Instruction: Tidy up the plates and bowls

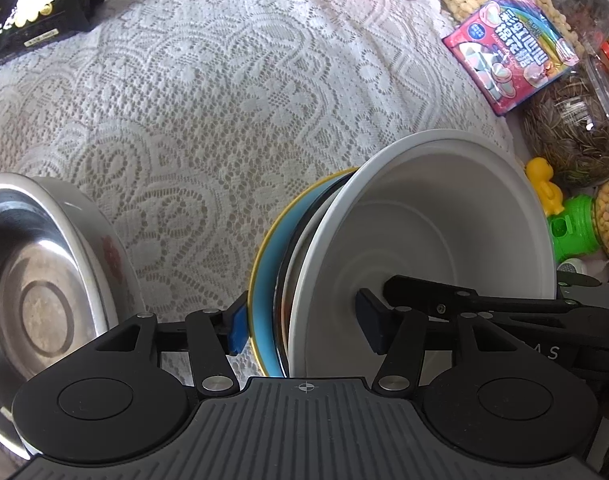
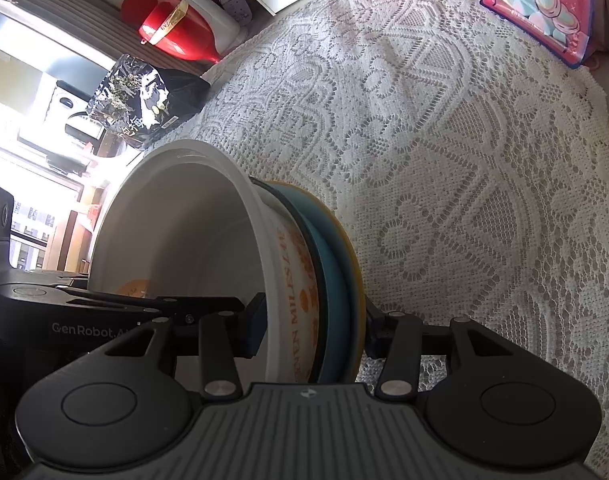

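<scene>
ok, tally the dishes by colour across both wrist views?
White bowl: 1
Blue dish with yellow edge: 1
Steel bowl: 1
Total: 3, if the nested layers under the white bowl are a single dish.

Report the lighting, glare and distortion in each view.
Left wrist view: even daylight, sharp; fisheye bends the lace tablecloth, and the steel bowl shows bright reflections. Right wrist view: the window area at the left edge is blown out white, while the white bowl stays readable.

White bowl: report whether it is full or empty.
Empty. The white bowl shows only bare white inner wall and bottom in both views.
</scene>
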A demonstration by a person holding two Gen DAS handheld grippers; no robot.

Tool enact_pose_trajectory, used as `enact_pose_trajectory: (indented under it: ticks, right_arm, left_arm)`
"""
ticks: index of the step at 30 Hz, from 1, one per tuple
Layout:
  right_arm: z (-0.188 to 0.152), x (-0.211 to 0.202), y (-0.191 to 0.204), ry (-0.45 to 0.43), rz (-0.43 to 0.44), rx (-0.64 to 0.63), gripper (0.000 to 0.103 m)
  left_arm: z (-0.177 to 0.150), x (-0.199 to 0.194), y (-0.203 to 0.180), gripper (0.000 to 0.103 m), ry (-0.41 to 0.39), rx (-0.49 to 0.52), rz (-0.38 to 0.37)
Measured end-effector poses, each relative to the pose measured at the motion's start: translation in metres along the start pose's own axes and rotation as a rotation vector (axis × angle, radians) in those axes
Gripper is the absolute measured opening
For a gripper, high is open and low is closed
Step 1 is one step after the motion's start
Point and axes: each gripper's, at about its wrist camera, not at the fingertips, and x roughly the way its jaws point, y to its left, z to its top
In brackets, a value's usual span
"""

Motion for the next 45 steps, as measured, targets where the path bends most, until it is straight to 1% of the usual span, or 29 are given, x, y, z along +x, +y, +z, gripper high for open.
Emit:
enact_pose_trajectory:
  ticks: [10,16,20,24,29,32,36,39,41,45]
  right_arm:
    - [-0.001,0.000,-0.003,0.002,0.021,0.005,0.047]
    - [-0.002,-0.001,-0.004,0.008,0.030,0.008,0.047]
    - [-0.003,-0.001,-0.002,0.005,0.018,0.018,0.047]
    - [-0.002,-0.001,0.001,0.011,0.004,0.039,0.047]
    - [0.000,0.000,-0.001,0.030,0.008,0.067,0.047]
    - [0.001,0.001,-0.001,0.038,0.006,0.079,0.047]
    - [-0.001,0.001,0.000,0.031,0.005,0.063,0.048]
    - [-0.007,0.000,0.003,0.030,-0.013,0.050,0.049]
    - [-0.010,0.000,0.003,0.044,-0.006,0.054,0.049]
    - [-0.011,0.000,0.005,0.042,-0.021,0.068,0.050]
  left_arm:
    - [0.004,0.005,0.005,0.063,0.030,0.001,-0.052]
    - [0.004,0.007,0.006,0.064,0.040,0.013,-0.067]
    - [0.003,0.006,0.006,0.063,0.042,0.005,-0.071]
    - [0.002,0.004,0.007,0.062,0.047,-0.027,-0.070]
    - [-0.001,0.000,0.005,0.059,0.045,-0.033,-0.060]
    - [-0.001,0.001,0.007,0.060,0.052,-0.044,-0.060]
    - [-0.004,0.000,0.007,0.060,0.035,-0.011,-0.068]
    - [-0.009,-0.001,0.004,0.060,0.027,0.017,-0.061]
    - [-0.010,0.000,0.007,0.061,0.038,0.009,-0.073]
    - [-0.009,0.000,0.010,0.059,0.042,-0.009,-0.083]
